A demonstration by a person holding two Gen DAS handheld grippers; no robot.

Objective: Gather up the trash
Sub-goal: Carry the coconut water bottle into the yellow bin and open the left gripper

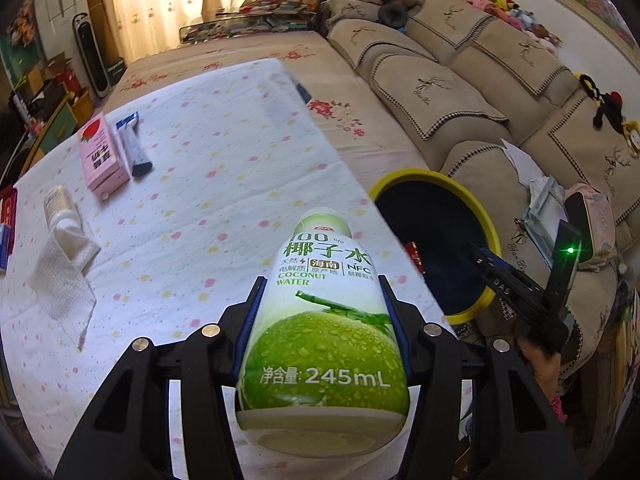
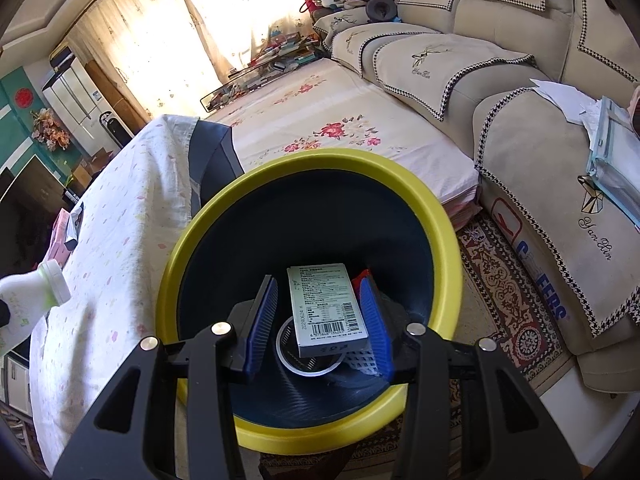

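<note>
Left hand-held gripper (image 1: pixel 322 312) clamped on coconut water bottle (image 1: pixel 324 320) near worktop (image 1: pixel 200 200) edge; right hand-held gripper (image 2: pixel 320 316) parted, empty, over yellow-rimmed bin (image 2: pixel 304 160).

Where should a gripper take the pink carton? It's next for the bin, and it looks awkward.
Grip the pink carton across its two long narrow sides, near the middle, coming from above. It lies flat on the cloth, and a tube lies close along one side, so clearance there looks tight.
</note>
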